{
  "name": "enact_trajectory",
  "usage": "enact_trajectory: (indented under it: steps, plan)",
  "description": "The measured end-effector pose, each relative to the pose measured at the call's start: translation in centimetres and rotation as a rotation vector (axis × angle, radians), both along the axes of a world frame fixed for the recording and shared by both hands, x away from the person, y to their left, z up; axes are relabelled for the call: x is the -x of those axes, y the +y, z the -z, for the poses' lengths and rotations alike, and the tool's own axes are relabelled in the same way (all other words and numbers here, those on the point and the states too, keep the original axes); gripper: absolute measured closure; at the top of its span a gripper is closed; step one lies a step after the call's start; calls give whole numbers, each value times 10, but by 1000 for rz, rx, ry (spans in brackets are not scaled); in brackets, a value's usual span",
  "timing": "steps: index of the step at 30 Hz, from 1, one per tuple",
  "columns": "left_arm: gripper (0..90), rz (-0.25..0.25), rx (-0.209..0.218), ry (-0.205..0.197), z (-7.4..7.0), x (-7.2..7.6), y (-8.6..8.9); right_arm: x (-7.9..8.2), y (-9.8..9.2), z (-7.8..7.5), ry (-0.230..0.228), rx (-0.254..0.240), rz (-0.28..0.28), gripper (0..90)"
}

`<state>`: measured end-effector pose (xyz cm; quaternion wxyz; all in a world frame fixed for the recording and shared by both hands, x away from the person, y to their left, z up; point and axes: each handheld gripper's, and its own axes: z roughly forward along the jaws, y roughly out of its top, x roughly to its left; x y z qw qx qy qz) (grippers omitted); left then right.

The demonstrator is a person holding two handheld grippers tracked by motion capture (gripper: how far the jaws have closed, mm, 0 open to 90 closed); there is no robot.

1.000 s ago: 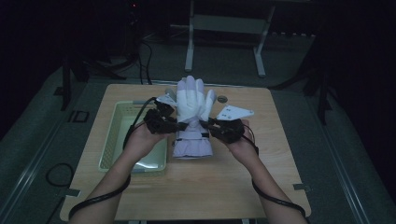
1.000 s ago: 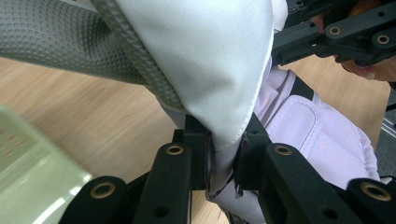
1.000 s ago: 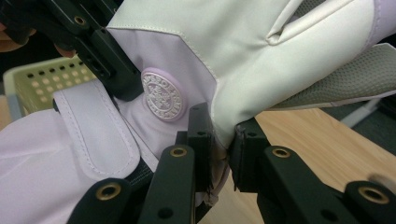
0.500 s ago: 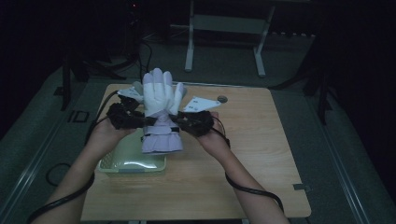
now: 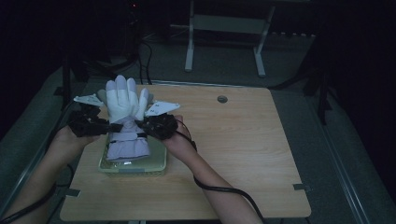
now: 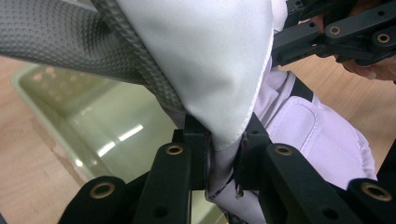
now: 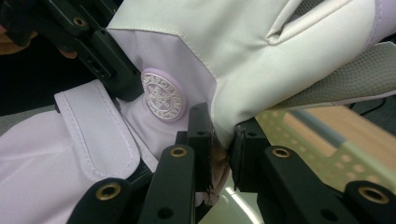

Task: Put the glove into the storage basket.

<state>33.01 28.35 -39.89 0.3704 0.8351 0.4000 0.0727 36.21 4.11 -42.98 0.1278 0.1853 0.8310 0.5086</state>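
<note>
A white and lilac glove (image 5: 125, 116) hangs between the two claws, fingers up and cuff down, directly over a pale green tray (image 5: 159, 164) that sits at the table's (image 5: 243, 154) near left part. The left gripper (image 5: 111, 126) pinches the glove's edge at the wrist line; in the left gripper view its jaws are pressed together on a fold of white fabric (image 6: 219, 116), with lilac lining bunched below them, so the pads themselves are covered by cloth. The right gripper (image 5: 140, 125) nips the opposite edge at the same height; in the right gripper view the jaws clamp the seam just right of a round embossed badge (image 7: 162, 95), whose lettering is too small to read. The glove's lilac cuff (image 7: 70, 154) runs off the left and bottom edges of that view. From above, the cuff hides much of the tray's interior, and whether it touches the tray floor cannot be told. The room around the table is dark; stand legs (image 5: 189, 44) beyond the far edge are only dimly made out. The left forearm is cut off at the frame's lower corner.
</note>
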Motion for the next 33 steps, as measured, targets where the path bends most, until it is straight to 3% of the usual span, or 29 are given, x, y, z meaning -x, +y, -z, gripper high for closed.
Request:
enact_trajectory:
  steps: [5,8,12,15,19,24,30,33]
  plan:
    - [787,-16,8,40,27,-6,2,0,8,21,33,22,27,799]
    - [787,-20,-2,90,52,-14,-3,-4,9,43,70,68,52,799]
    - [786,-22,-6,134,74,-23,-9,-8,8,65,112,112,68,798]
    - [786,-24,-12,150,82,-28,-11,-10,9,73,116,137,95,797]
    - [784,-29,-62,161,91,-34,-17,-14,12,83,133,176,111,795]
    - [782,-59,-61,212,101,-43,-17,-17,19,87,130,242,136,792]
    - [732,-94,-141,283,115,-50,-24,-15,32,94,113,367,156,745]
    - [667,-123,-223,256,116,-51,-33,-15,35,95,121,403,177,701]
